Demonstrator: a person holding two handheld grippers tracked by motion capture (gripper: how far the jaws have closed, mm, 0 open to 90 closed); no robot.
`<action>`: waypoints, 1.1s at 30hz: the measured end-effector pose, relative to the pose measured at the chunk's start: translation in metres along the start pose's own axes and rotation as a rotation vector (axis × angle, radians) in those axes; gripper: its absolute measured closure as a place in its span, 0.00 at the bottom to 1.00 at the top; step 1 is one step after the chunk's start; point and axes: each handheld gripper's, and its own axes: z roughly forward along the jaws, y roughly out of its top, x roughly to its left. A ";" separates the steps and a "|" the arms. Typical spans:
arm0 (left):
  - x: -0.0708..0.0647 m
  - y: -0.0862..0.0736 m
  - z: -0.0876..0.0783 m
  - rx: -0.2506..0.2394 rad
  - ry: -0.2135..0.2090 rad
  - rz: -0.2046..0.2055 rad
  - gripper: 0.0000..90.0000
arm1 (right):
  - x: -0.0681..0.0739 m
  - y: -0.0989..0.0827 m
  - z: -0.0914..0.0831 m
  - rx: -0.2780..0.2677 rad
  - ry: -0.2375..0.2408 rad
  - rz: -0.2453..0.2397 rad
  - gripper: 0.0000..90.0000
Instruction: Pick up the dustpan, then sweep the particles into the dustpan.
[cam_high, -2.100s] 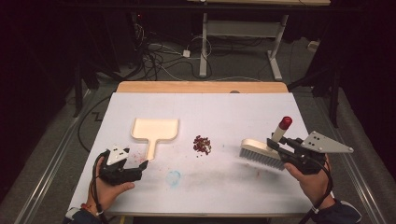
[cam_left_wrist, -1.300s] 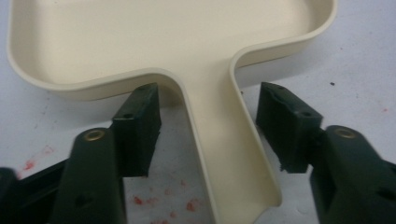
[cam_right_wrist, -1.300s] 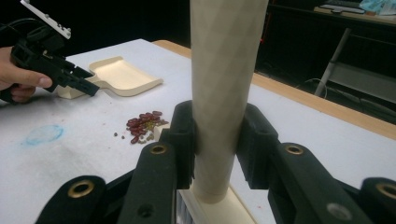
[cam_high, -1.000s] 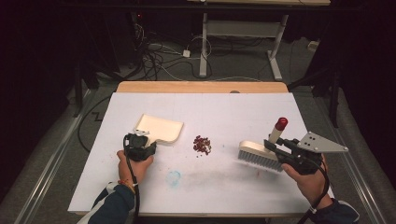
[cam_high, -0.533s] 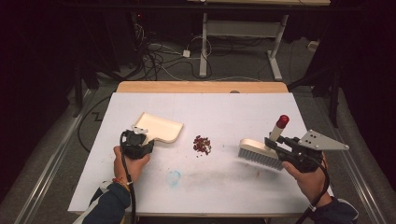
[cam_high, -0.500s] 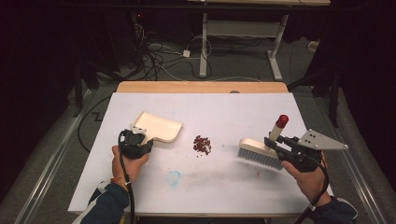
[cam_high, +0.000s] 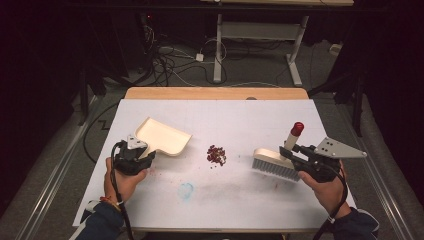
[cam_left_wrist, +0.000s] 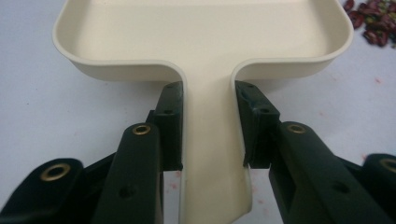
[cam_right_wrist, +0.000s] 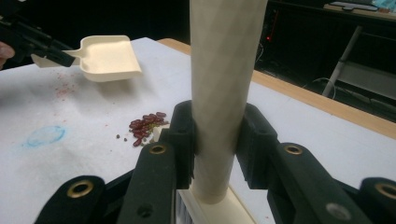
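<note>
- Clearly the work in hand is sweeping the little heap of red beans (cam_high: 216, 155) into the dustpan (cam_high: 164, 137), so the pan's open lip should come down flat on the table (cam_high: 240, 200) just beside the heap, facing it, before the brush (cam_high: 272, 163) moves.
- Judging from the high view, the pan hangs tilted and clear of the table, to the left of the beans; it would need lowering and steadying first.
- The left claw (cam_left_wrist: 208, 121) is pinching the dustpan's handle, one pad on each side of the narrow neck just below the tray; the grip looks square, which should keep the lip from twisting.
- The right claw (cam_right_wrist: 215, 140) is pressed against the brush's round upright handle (cam_right_wrist: 224, 84), low down near the head, with the red cap (cam_high: 297, 129) at the top.
- A short, light stroke from right to left seems best, bristles touching the table behind the beans, so that they roll into the pan and do not scatter.
- Seen from above, the beans lie at the middle of the frame, between the two tools: the brush is near them to the right, the pan's edge near them to the upper left.
- In the right gripper view the beans sit left of the claw and the pan at the upper left.
</note>
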 end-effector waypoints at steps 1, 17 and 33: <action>-0.001 -0.001 -0.002 0.004 -0.004 0.015 0.71 | 0.000 0.000 0.000 0.001 -0.001 0.001 0.78; -0.010 -0.024 -0.034 0.037 -0.119 0.141 0.71 | -0.004 -0.004 0.010 0.022 -0.028 0.028 0.78; -0.051 -0.037 -0.028 0.138 -0.241 0.268 0.71 | -0.019 0.017 0.047 0.006 -0.078 0.051 0.78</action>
